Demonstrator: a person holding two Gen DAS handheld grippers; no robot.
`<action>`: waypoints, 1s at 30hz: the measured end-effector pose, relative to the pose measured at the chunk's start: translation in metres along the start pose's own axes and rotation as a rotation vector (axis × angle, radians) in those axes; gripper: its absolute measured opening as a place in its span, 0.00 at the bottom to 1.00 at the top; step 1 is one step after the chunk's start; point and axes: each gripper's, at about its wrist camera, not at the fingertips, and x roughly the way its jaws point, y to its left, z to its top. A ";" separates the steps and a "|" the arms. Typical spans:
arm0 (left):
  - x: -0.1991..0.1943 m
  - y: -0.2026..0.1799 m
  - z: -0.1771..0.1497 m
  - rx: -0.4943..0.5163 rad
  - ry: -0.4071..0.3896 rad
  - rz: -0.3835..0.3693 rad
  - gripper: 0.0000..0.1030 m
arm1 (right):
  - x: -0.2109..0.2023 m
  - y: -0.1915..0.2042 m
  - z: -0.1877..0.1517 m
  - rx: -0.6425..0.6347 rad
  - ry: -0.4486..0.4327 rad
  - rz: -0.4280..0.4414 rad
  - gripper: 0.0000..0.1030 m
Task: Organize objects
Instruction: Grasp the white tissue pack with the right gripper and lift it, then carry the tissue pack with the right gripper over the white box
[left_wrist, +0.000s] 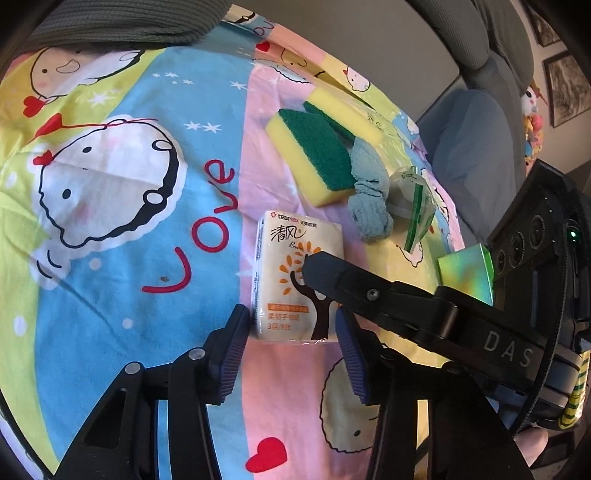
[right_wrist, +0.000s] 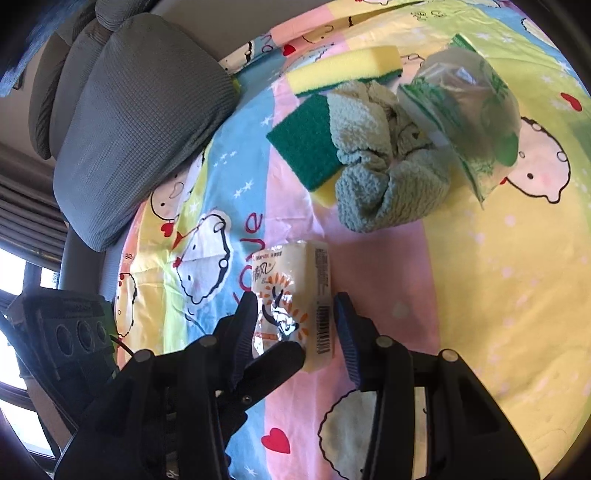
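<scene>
Both grippers are crowded onto the same thing here: a small tissue pack (left_wrist: 295, 275) lying flat on the cartoon bedsheet (left_wrist: 122, 236). The left gripper (left_wrist: 293, 341) has the pack's near end sitting between its blue pads (left_wrist: 231, 354), jaws fairly narrow and right up against its sides, though from this angle I honestly can't tell if they're actually pressing on it. The right gripper (right_wrist: 295, 328) comes in from the other side with its jaws narrowed around the same pack (right_wrist: 295, 295), the left finger touching the wrapper; the other finger looks a hair off the barcode edge. In the right wrist view, one black finger of the left gripper lies across the pack's near corner.

Further out on the sheet there's a little cluster: a yellow sponge with green scrub side (left_wrist: 314, 155), a second sponge (left_wrist: 347, 110) just behind it, a bunched-up teal cloth (left_wrist: 369, 192) touching the first sponge, and a clear plastic bag with green print (left_wrist: 415, 206) beside the cloth. Grey cushions (right_wrist: 129, 122) sit past the sheet's edge.
</scene>
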 end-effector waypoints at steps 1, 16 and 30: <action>0.000 0.000 0.000 0.003 -0.001 -0.001 0.47 | 0.002 -0.001 0.000 0.005 0.005 0.004 0.41; -0.014 -0.021 -0.002 0.094 -0.086 0.007 0.42 | 0.003 0.001 0.000 -0.019 -0.016 0.029 0.43; -0.060 -0.073 -0.011 0.244 -0.289 -0.059 0.42 | -0.076 0.022 -0.014 -0.106 -0.230 0.065 0.43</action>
